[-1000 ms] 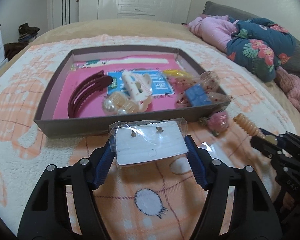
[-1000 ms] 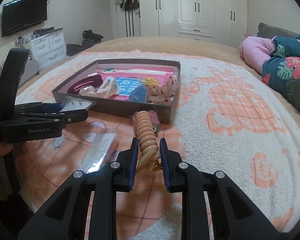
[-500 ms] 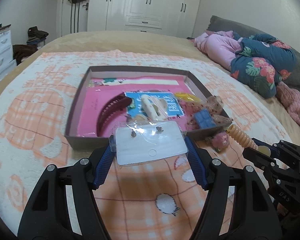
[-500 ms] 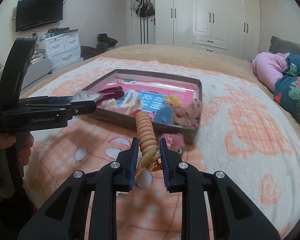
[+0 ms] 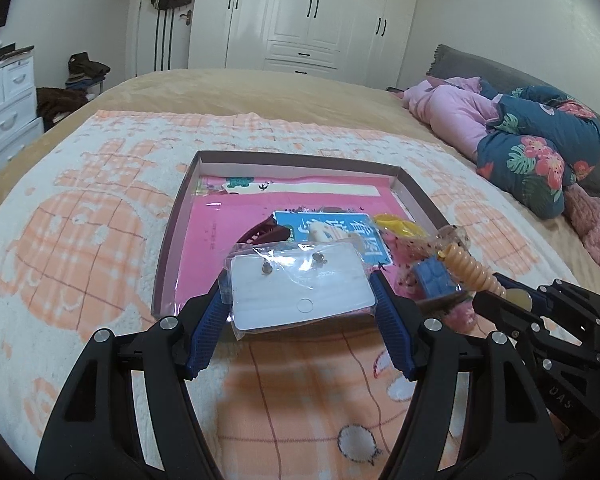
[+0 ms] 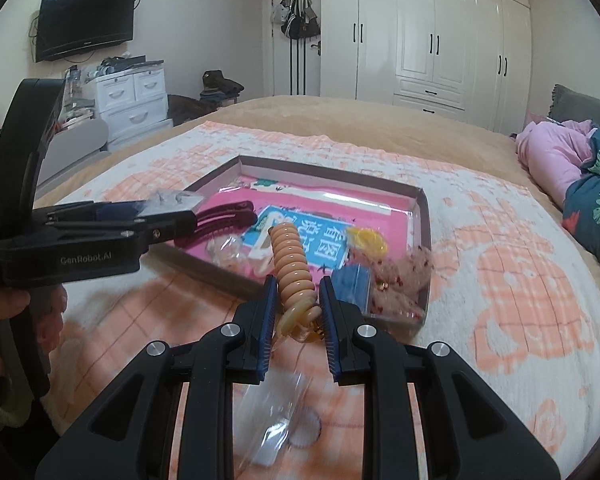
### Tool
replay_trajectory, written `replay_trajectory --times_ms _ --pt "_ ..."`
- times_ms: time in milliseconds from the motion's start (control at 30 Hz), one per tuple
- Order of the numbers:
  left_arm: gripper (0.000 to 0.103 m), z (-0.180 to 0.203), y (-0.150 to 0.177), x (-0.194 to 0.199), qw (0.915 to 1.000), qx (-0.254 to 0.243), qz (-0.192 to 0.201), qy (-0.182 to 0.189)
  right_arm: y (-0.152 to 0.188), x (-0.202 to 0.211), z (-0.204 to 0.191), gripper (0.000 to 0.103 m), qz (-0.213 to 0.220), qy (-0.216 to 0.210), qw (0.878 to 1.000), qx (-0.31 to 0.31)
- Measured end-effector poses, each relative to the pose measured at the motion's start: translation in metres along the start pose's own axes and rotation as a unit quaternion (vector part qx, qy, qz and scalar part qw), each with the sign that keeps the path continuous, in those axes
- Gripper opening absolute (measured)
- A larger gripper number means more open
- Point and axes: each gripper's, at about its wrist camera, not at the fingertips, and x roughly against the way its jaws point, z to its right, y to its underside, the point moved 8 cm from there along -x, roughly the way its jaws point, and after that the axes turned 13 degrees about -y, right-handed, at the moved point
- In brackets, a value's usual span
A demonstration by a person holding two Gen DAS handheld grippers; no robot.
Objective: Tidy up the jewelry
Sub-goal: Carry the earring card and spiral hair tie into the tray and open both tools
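Bedroom setting: white wardrobe (image 5: 320, 16) along the back wall, bed (image 5: 260, 92) covered with an orange-and-white blanket (image 5: 80, 240). On the blanket sits a shallow box (image 5: 172, 240) with a pink lining.

Left hand-held gripper (image 5: 300, 292): jaws set wide, blue pads pressing on both short edges of a clear packet (image 5: 300, 288). Packet contains a white card carrying two small earrings; it is held flat, off the blanket, over the near edge of the box.

Right hand-held gripper (image 6: 298, 300): jaws nearly closed, clamped on the lower end of a peach spiral hair tie (image 6: 292, 268). The tie stands up from between the pads and leans toward the box ahead.

Box contents ahead of both hand-held grippers: dark red hair clip (image 6: 220, 220) at the left, blue printed card (image 6: 308, 240) in the middle, yellow item (image 6: 368, 240) and a blue block (image 6: 352, 284) to the right, with a speckled clear bag (image 6: 404, 280) at the right near corner.

A second clear bag (image 6: 276, 424) lies on the blanket just below the right hand-held gripper; blurred, contents not readable.

A hand (image 6: 4, 320) grips the left tool's handle at the left edge of the right wrist view.

Pink and floral bedding (image 5: 520, 140) is piled far right.
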Motion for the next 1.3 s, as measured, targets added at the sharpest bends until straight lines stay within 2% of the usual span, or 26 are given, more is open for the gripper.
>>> replay_trajectory --times_ms 500,833,1300 --pt "0.059 0.011 -0.016 -0.033 0.9999 -0.011 -0.008 0.002 -0.022 -0.026 0.049 0.021 0.002 0.024 0.999 -0.039" --pt "0.059 0.019 -0.023 -0.054 0.9998 -0.015 -0.012 0.004 -0.015 -0.045 0.075 0.021 -0.017 0.04 0.997 -0.059" --pt "0.059 0.028 -0.013 -0.069 0.9993 -0.024 -0.024 0.013 -0.013 -0.065 0.094 0.022 -0.03 0.047 0.996 -0.074"
